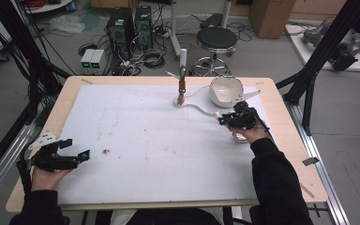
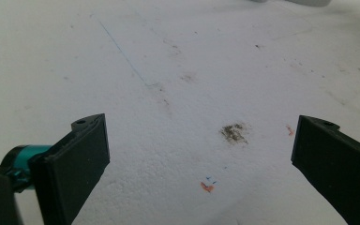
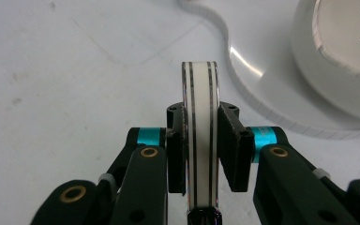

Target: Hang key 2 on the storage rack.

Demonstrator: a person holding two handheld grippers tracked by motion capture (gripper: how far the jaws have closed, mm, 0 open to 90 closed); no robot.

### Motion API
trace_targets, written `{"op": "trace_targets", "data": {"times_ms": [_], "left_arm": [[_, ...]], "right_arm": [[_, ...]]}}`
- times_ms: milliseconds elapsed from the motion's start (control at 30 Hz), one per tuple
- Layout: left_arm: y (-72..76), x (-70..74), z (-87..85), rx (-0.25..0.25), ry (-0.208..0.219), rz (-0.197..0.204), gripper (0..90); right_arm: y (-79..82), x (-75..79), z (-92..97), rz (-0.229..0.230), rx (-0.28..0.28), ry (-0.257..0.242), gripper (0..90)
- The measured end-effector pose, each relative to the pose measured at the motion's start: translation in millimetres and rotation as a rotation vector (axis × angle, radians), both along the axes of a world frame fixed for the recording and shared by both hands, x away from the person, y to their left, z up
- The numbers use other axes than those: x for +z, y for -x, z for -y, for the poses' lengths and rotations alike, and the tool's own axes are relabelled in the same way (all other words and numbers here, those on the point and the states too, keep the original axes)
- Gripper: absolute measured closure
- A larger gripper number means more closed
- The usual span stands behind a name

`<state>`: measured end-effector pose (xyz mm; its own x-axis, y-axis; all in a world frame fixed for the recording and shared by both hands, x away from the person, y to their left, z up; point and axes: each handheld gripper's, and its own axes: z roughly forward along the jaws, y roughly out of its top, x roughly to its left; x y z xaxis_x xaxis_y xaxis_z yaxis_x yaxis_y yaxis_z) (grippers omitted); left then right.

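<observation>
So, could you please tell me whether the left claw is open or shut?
Open. In the left gripper view the left claw has its two black jaws standing wide apart over the white table cover, with nothing between them.

Grey floor [image 1: 272,51] beyond the wooden-edged surface [image 1: 281,101]; two black computer towers [image 1: 130,26] amid tangled cables [image 1: 147,58]; a round black stool [image 1: 216,38]; cardboard boxes [image 1: 272,16] behind; black frame struts [image 1: 330,42] at right.

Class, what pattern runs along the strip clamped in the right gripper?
The strip is white with two thin dark lines along it, clearest in the right gripper view.
</observation>
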<state>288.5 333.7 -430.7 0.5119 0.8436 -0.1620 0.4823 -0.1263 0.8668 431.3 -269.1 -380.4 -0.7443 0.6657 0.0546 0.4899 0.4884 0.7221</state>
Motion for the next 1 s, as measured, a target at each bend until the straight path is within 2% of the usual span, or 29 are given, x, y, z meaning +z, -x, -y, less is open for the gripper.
{"op": "trace_targets", "data": {"times_ms": [133, 267, 533, 767, 1000], "left_arm": [[-0.9, 0.7, 0.1, -0.003, 0.006, 0.003, 5.0], [-3.0, 2.1, 3.6, -0.018, 0.004, 0.01, 5.0], [-5.3, 3.0, 6.6, -0.034, 0.005, 0.014, 5.0], [-5.5, 3.9, 7.0, -0.039, 0.005, 0.017, 5.0], [-5.8, 4.8, 6.3, -0.037, 0.014, 0.021, 5.0]], "right_arm": [[5.6, 19.8, 3.1, 0.055, -0.024, -0.054, 74.2], [10.4, 39.7, -0.1, 0.086, -0.025, -0.109, 74.3], [19.4, 69.3, -22.6, 0.158, 0.03, -0.132, 74.4], [26.4, 85.0, -43.1, 0.186, 0.064, -0.154, 74.5], [26.0, 98.2, -61.0, 0.213, 0.092, -0.19, 74.4]]}}
